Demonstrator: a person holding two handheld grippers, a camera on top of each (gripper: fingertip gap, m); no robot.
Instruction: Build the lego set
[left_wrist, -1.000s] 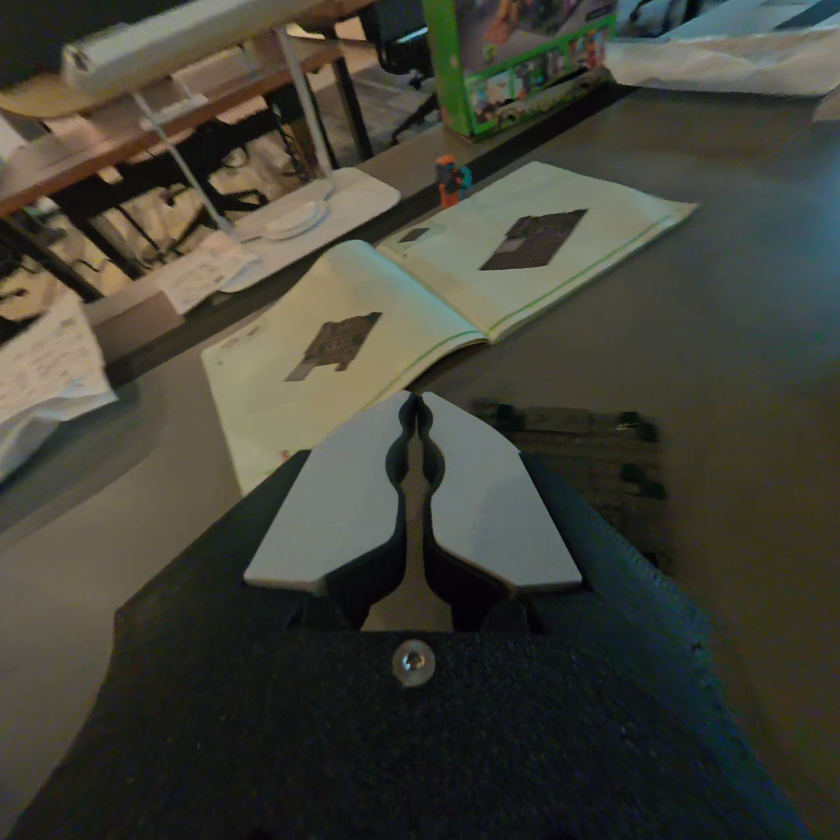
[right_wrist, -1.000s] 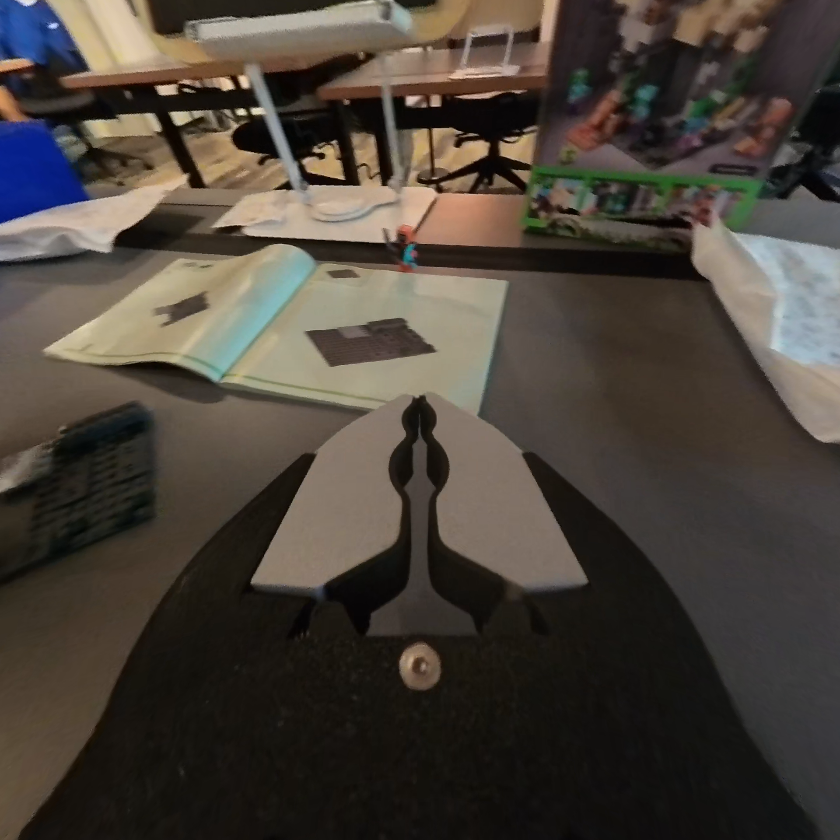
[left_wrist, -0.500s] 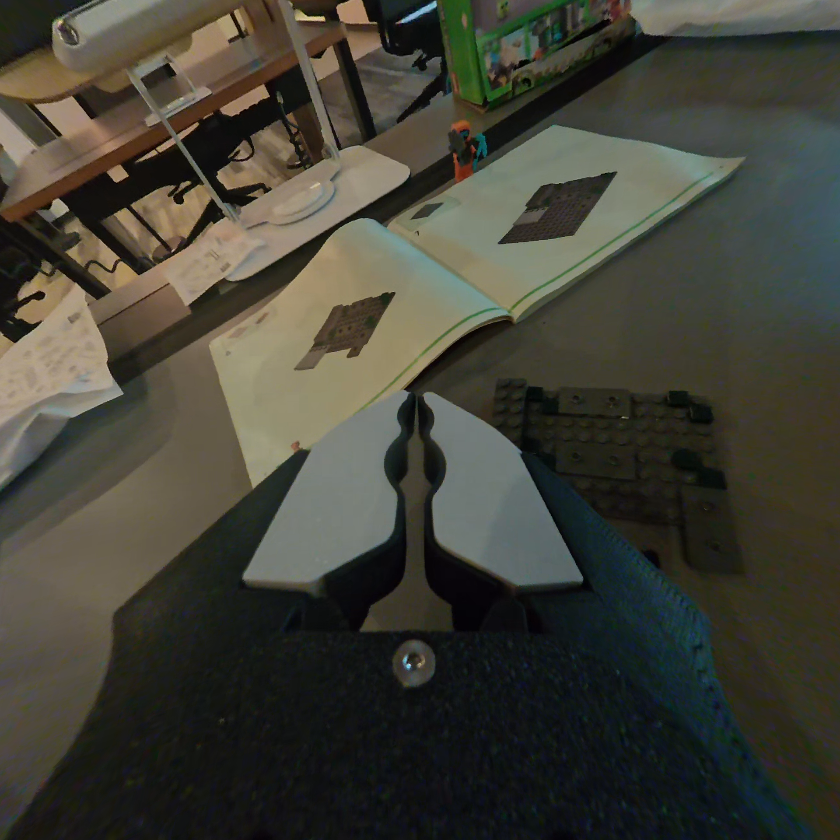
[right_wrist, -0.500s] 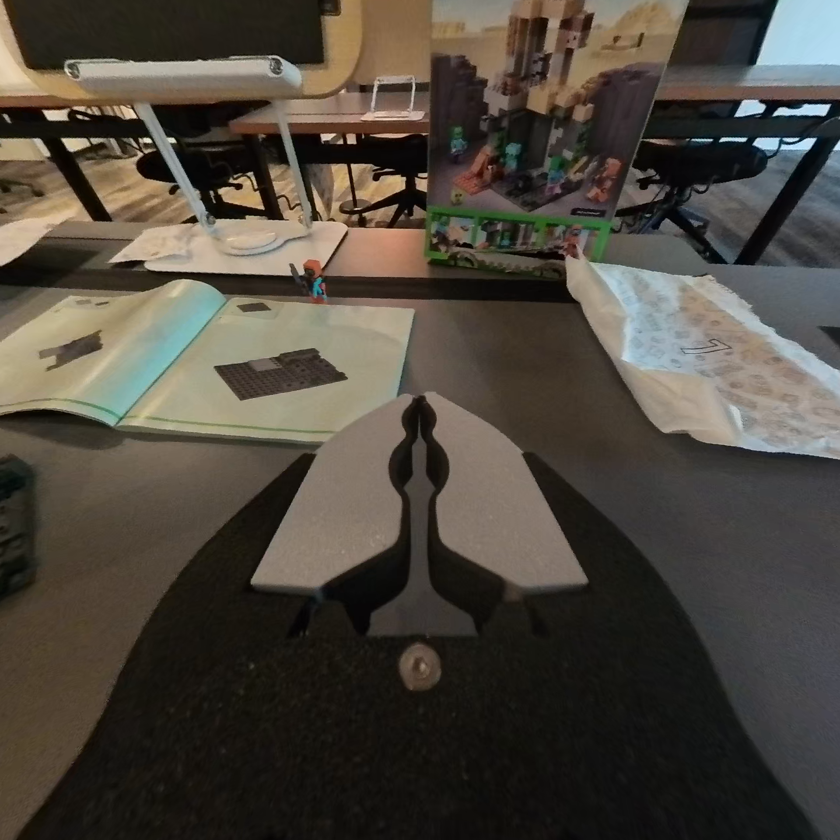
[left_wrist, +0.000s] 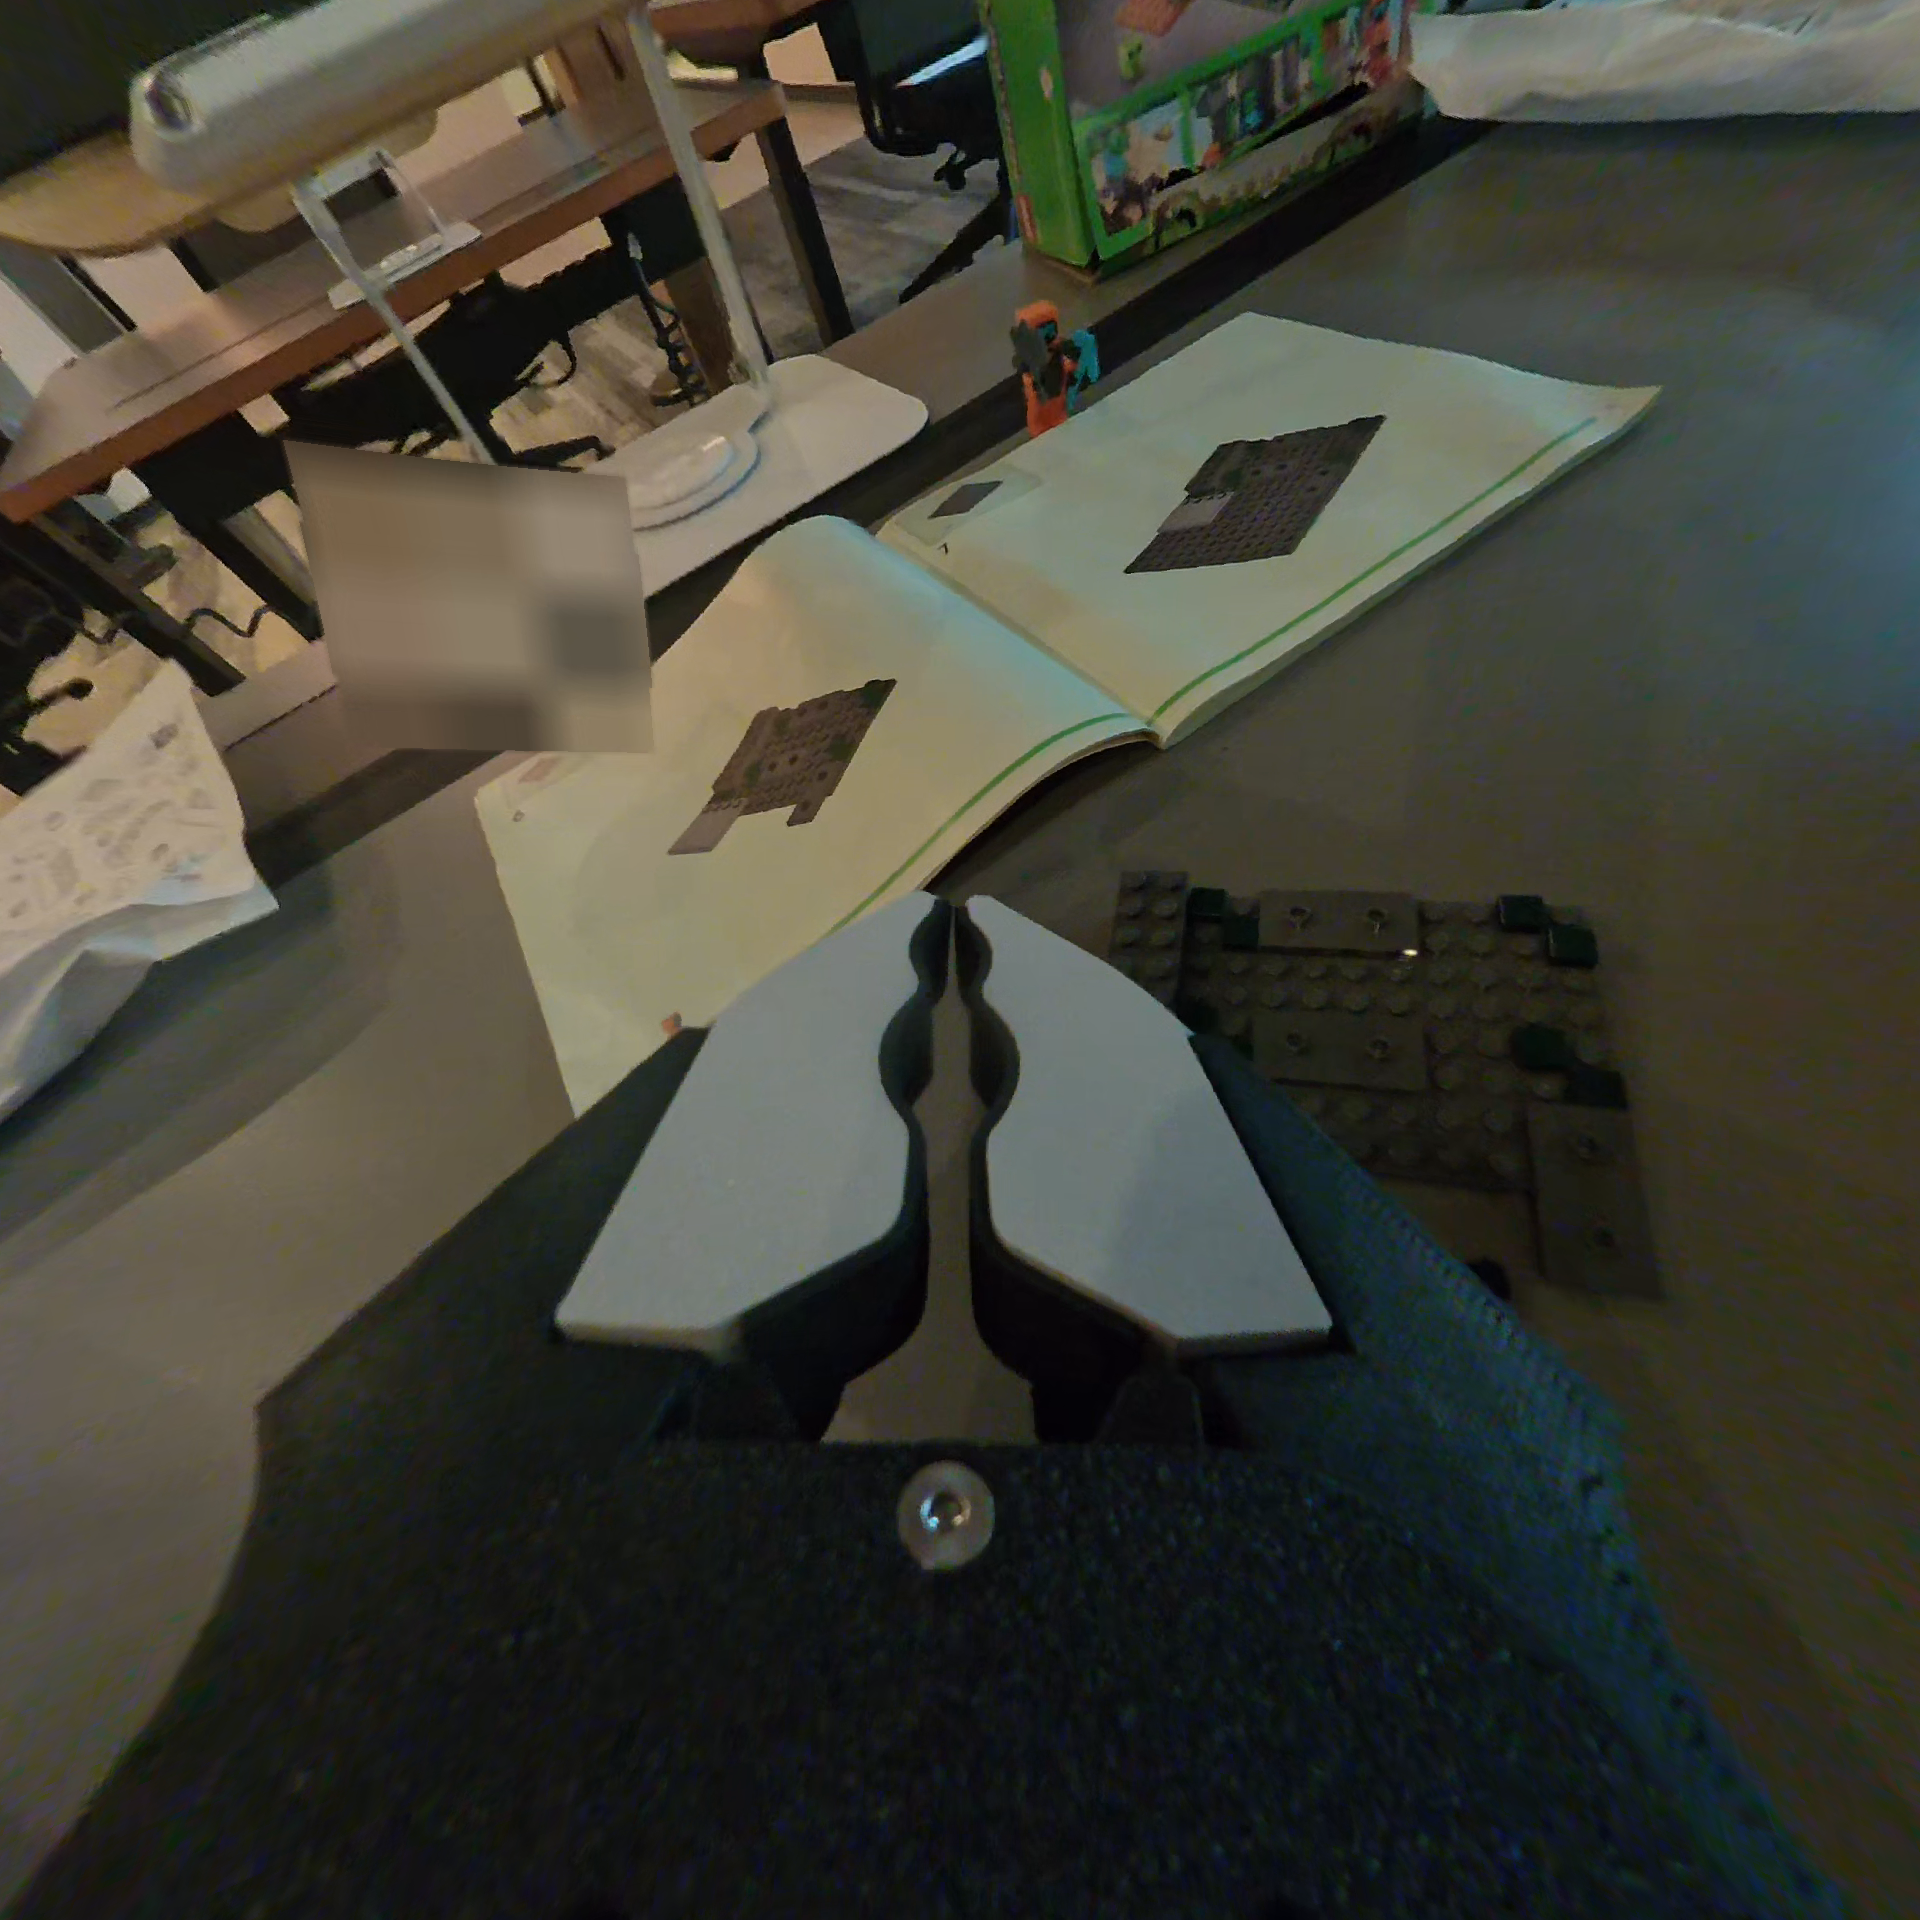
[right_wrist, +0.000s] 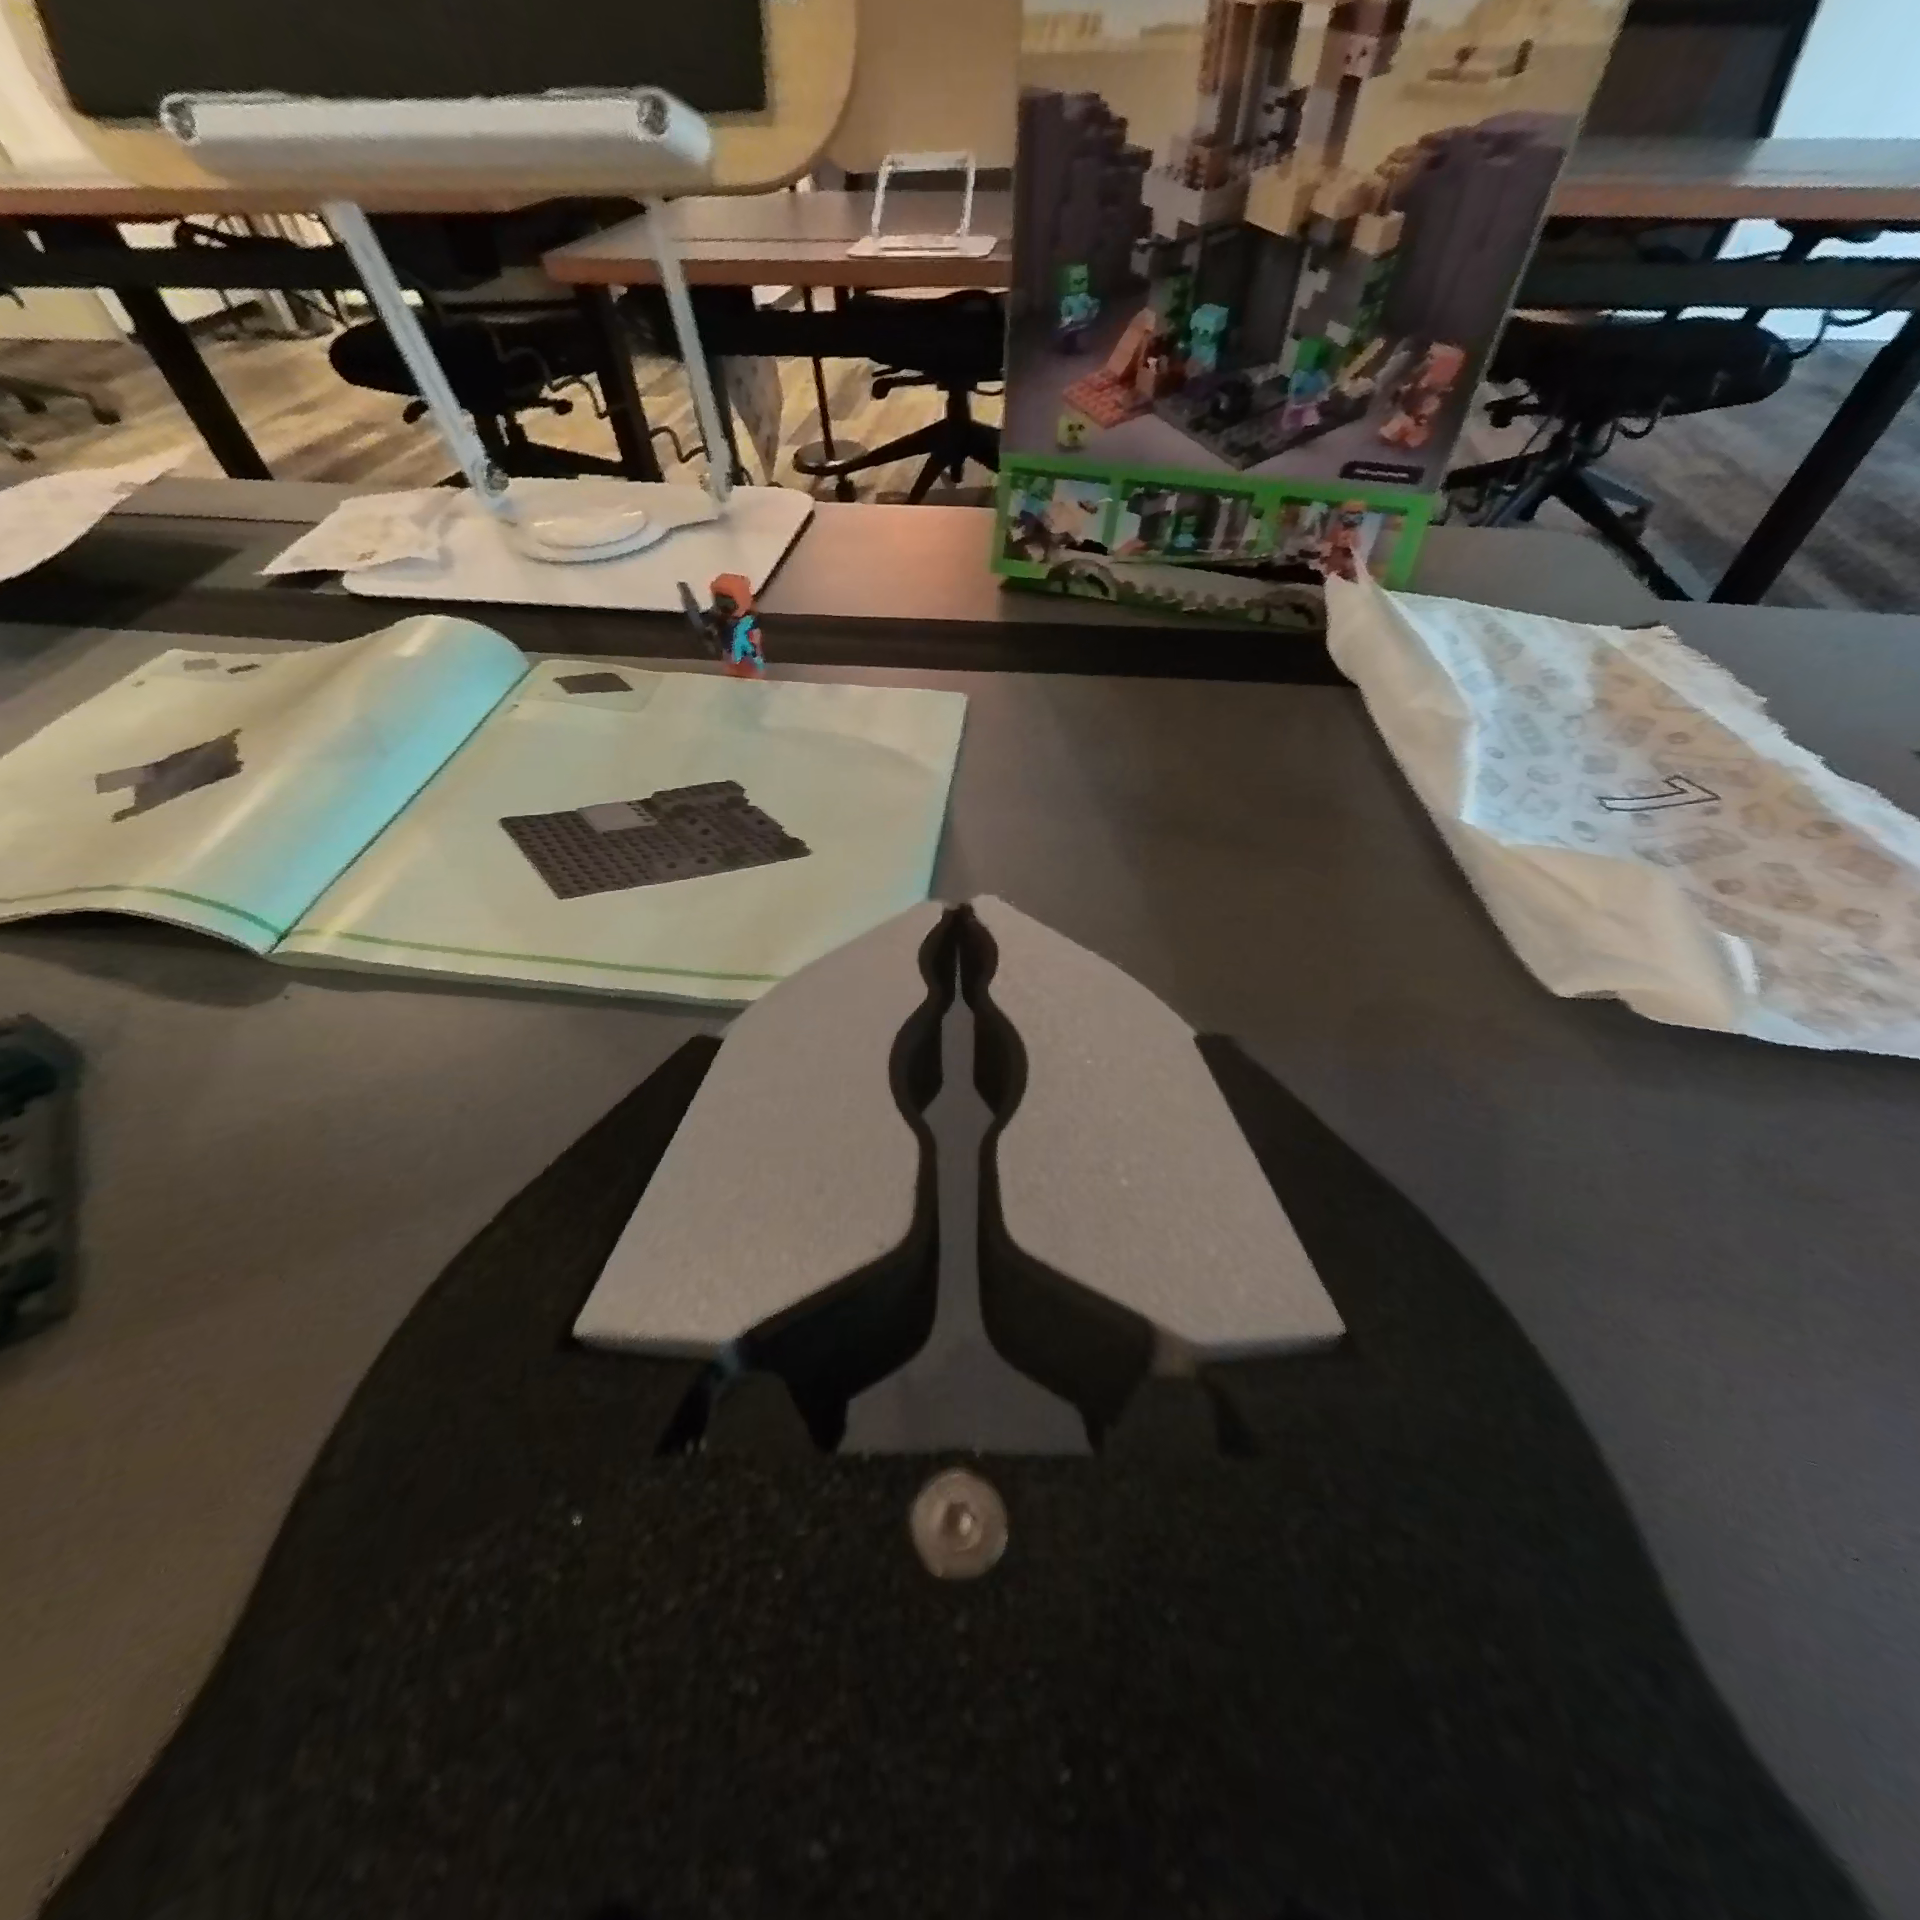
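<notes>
A flat dark grey lego base (left_wrist: 1382, 1049) with grey tiles and small dark green pieces lies on the dark table, just right of my left gripper (left_wrist: 952, 914), which is shut and empty. Its edge shows at the far left of the right wrist view (right_wrist: 31, 1174). The open instruction booklet (left_wrist: 1039, 623) lies beyond it and shows in the right wrist view (right_wrist: 468, 800) too. My right gripper (right_wrist: 964, 916) is shut and empty above the bare table. A small orange and teal minifigure (right_wrist: 736, 629) stands behind the booklet (left_wrist: 1044, 369).
The lego box (right_wrist: 1268, 312) stands at the table's back edge. A white printed paper bag (right_wrist: 1662, 831) lies at the right. A white desk lamp (right_wrist: 540, 312) stands behind the booklet. Another paper bag (left_wrist: 94, 883) lies at the left. Desks and chairs stand beyond the table. Tip to tip, the grippers are about 30 centimeters apart.
Both views have swung and steadied. The lego base has come into sharp view right of my left gripper; in the right view it slid to the left edge. Both grippers stay shut.
</notes>
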